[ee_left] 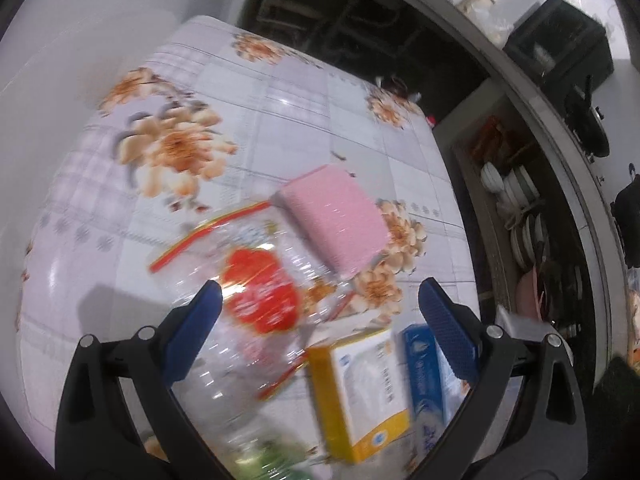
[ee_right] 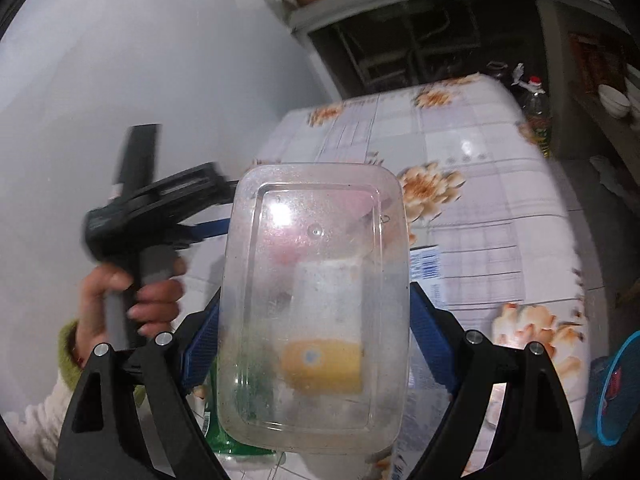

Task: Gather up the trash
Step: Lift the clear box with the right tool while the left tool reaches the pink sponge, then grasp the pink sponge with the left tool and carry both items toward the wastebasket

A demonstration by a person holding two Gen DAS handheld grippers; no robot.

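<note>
Clear plastic food container, rectangular, scuffed and cloudy, sits between the blue pads of the right tool; both pads press its long sides, so the tool is holding it, jaws spread wide. It's lifted off the bench, seen base-on, w/ bench items showing through it.

Bench: glossy oilcloth, pale lilac check w/ orange flower print. Plain white wall to the left. Beyond the far edge, a dark open recess under a counter; shelves w/ stacked bowls off to the right. Oil bottle w/ red cap stands past the bench's far right corner.

Left tool jaws wide, nothing gripped. Crinkly clear plastic bag w/ red print lies under and between its fingers; touching or not, can't tell (blur). Pink box just beyond the bag. Yellow-white carton and blue-white pack side by side near the right finger. Green item at the bottom edge, too blurred to name.

Right view: person's left hand, green cuff, grips the left tool's handle, left of the container. Blue mesh basket low at right, off the bench; contents unclear.
</note>
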